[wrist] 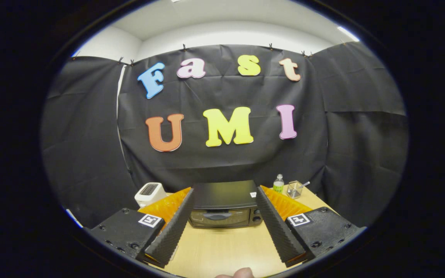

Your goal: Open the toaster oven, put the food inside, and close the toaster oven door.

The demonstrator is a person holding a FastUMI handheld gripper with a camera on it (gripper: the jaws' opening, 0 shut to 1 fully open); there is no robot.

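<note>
A black toaster oven [224,204] stands on the wooden table [222,243], straight ahead beyond my fingers. Its glass door with a curved handle [218,216] is closed. My gripper [224,195] is open, held above the table and some way back from the oven, its two ridged fingers [172,227] spread wide so that the oven shows between them. Nothing is between the fingers. I see no food from here.
A white pop-up toaster [150,193] sits left of the oven. To the oven's right stand a small clear bottle with a green label [278,184] and a glass with a spoon in it [294,189]. Part of a person's finger [238,273] shows at the near table edge.
</note>
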